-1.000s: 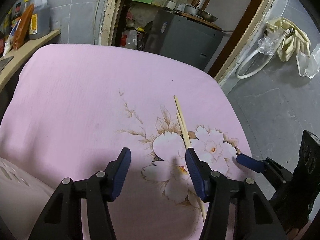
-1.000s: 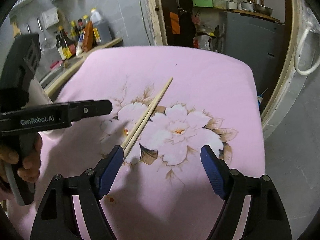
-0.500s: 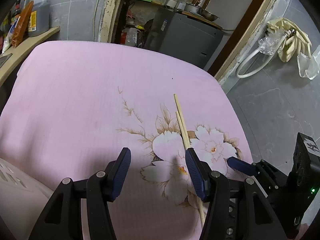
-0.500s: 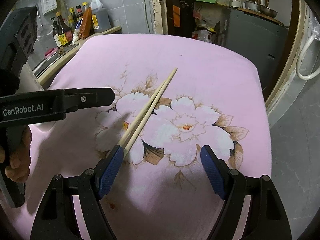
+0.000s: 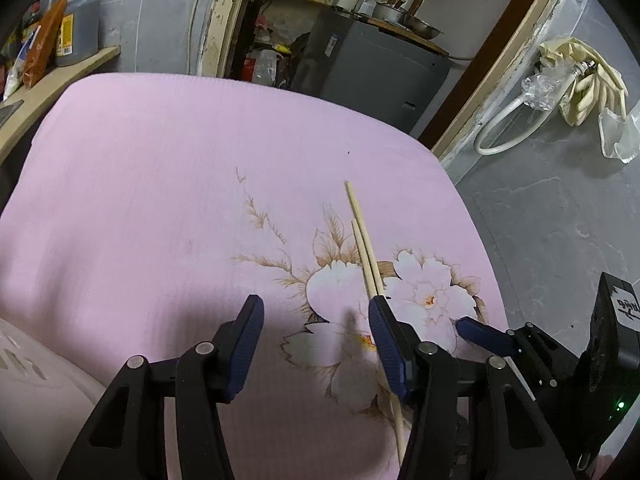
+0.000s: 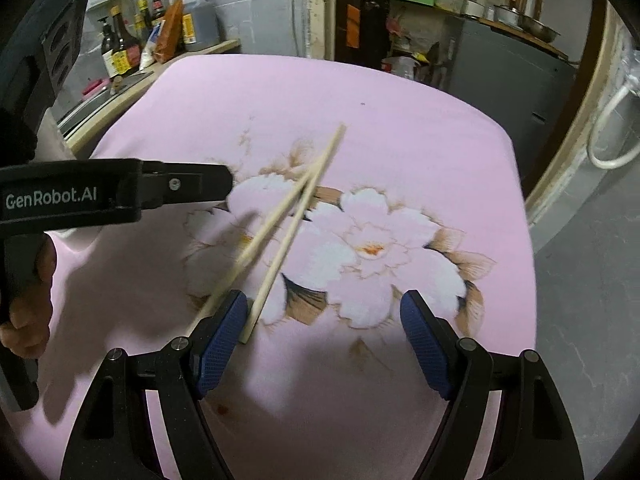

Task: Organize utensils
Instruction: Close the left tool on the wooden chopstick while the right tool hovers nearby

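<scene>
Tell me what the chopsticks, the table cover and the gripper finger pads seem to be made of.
Chopsticks: likely bamboo or pale wood, unvarnished; uniform tan, matte, squared butt end.
Table cover: looks like woven cloth, pink with a printed flower; fine ribbed lines, soft shadows, no shine.
Finger pads: probably rubber or soft plastic, dark blue; a fine diamond grip texture shows.

Both the left gripper and the right gripper hang low, fingers spread wide.
</scene>
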Demonstrator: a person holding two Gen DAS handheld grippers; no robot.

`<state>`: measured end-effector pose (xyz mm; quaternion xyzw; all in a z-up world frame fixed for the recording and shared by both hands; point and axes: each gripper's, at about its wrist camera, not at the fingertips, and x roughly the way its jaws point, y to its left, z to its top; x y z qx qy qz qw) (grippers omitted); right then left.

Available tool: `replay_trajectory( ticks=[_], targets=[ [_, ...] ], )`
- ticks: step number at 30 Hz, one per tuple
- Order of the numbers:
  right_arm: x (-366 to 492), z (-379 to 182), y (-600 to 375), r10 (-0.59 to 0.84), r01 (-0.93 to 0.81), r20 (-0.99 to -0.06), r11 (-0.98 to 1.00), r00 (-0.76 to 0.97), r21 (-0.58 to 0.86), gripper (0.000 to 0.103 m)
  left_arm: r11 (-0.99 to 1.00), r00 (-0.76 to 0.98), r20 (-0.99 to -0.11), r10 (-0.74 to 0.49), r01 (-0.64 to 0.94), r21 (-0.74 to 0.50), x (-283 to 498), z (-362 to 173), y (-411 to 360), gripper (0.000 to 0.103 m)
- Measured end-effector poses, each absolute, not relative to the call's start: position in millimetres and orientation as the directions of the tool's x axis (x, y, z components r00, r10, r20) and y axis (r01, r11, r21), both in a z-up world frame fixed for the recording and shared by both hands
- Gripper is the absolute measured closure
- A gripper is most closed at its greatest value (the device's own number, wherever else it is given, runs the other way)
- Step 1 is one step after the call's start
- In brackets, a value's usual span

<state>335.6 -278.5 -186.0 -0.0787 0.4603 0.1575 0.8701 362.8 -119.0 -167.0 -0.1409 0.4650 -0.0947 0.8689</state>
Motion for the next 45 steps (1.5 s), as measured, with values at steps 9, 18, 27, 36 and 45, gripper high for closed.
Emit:
replay_trajectory(
  ticks=[9, 18, 27, 36, 45],
  targets=[
    [345, -185, -311, 0.197, -0.318, -0.813, 0.948, 0.548, 0.016, 0.046, 0.922, 0.514, -0.783, -0.351, 0.044, -0.384, 373, -173, -123, 0.06],
    [355, -183, -326, 0.274, -0.338, -0.801, 0.936, 0.532, 0.096, 0.068, 0.94, 0.463, -0.819, -0.338, 0.129, -0.315, 378, -176, -153, 0.071],
    [367, -183, -330, 0.348, -0.37, -0.787, 0.914, 0.51, 0.165, 0.068, 0.965, 0.456, -0.853, -0.254, 0.183, -0.19, 394, -173, -174, 0.08],
    [388, -184, -323, 0.433, -0.431, -0.78, 0.872, 0.452, 0.234, 0.068, 0.969, 0.458, -0.855, -0.244, 0.145, -0.199, 402, -175, -161, 0.095],
    [385, -191, -298, 0.362, -0.441, -0.831, 0.883, 0.423, 0.16, 0.094, 0.968, 0.443, -0.86, -0.251, 0.136, -0.212, 403, -175, -161, 0.095]
  ],
)
